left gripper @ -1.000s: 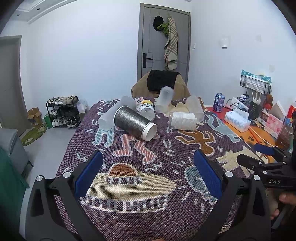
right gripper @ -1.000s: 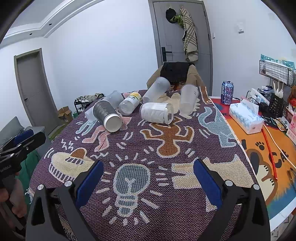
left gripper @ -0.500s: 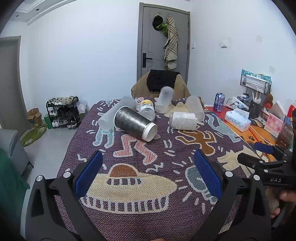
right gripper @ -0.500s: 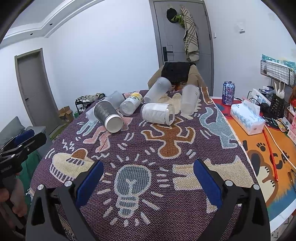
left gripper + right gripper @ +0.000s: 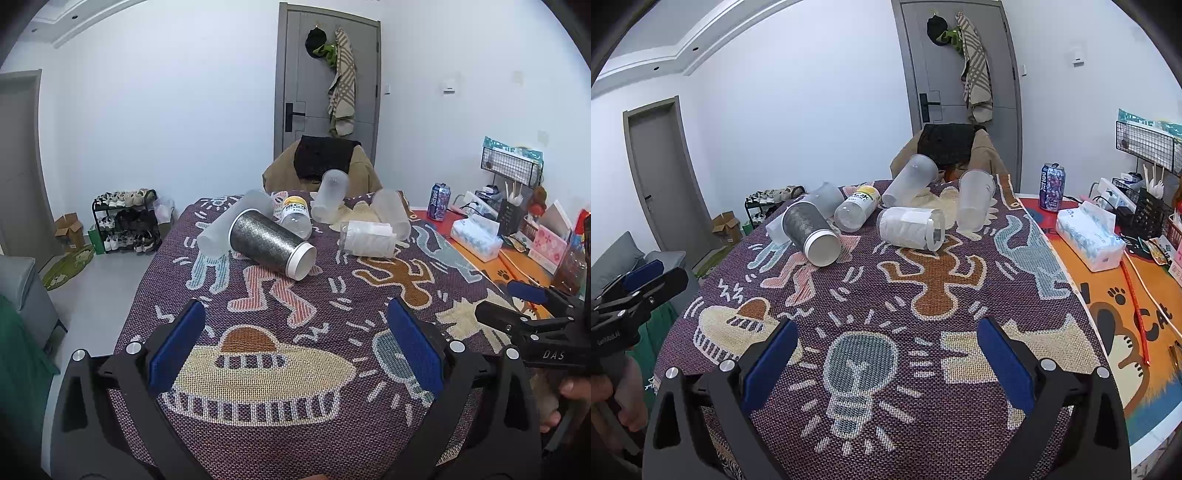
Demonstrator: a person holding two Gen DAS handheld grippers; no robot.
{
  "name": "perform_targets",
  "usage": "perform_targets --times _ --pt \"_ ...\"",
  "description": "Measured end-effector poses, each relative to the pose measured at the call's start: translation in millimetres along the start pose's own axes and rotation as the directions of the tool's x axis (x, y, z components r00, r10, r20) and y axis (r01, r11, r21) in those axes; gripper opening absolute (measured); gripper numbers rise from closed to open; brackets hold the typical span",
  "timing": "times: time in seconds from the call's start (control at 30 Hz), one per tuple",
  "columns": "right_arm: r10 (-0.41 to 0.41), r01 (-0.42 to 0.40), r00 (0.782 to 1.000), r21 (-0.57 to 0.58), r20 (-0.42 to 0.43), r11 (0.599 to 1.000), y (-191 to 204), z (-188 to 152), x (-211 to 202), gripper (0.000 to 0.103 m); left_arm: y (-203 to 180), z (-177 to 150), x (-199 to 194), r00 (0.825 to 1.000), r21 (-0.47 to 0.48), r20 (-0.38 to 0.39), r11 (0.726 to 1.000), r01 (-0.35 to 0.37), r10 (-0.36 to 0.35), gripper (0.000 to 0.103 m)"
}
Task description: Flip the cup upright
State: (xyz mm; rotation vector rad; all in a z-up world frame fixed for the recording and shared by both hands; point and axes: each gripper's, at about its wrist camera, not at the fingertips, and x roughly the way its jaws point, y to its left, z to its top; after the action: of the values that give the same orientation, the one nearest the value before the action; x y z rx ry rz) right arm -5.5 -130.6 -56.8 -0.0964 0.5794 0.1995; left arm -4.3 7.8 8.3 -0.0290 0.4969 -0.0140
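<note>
Several cups lie at the far end of a patterned purple cloth (image 5: 295, 435). A dark glittery cup with a white rim (image 5: 271, 243) (image 5: 810, 230) lies on its side, mouth toward me. A frosted cup (image 5: 229, 225) lies behind it. A clear cup with a paper label (image 5: 367, 238) (image 5: 910, 227) lies on its side. One frosted cup (image 5: 973, 199) stands mouth down; another (image 5: 910, 181) leans tilted. My left gripper (image 5: 295, 347) and right gripper (image 5: 886, 354) are both open and empty, over the near part of the cloth, well short of the cups.
A clear bottle with a yellow cap (image 5: 857, 208) lies among the cups. A tissue pack (image 5: 1089, 240), a drink can (image 5: 1052, 182) and desk clutter sit on the orange mat (image 5: 1115, 302) at right. A chair (image 5: 321, 162) stands behind the table. A shoe rack (image 5: 125, 221) stands by the left wall.
Both views have shifted very slightly; the cups have not moved and both grippers stay open.
</note>
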Motion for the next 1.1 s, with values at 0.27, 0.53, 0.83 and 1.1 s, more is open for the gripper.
perform_targets --times 0.27,0.53,0.83,1.1 --pt "0.013 -0.014 1.000 0.018 0.006 1.000 -4 8 8 0.095 5 3 10 1.000 0.007 -0.011 1.000 0.016 -0.015 0.097" --pt "0.012 -0.012 1.000 0.029 0.020 0.999 -10 24 21 0.095 10 19 31 0.998 0.018 -0.027 0.998 0.056 -0.056 0.097" --pt "0.015 -0.016 1.000 0.064 0.025 0.998 -24 42 40 0.095 16 55 66 0.995 0.049 -0.055 0.995 0.087 -0.084 0.097" --pt "0.024 -0.028 0.999 0.113 0.036 0.993 -41 62 55 0.095 10 85 107 0.991 0.099 -0.099 0.991 0.095 -0.085 0.097"
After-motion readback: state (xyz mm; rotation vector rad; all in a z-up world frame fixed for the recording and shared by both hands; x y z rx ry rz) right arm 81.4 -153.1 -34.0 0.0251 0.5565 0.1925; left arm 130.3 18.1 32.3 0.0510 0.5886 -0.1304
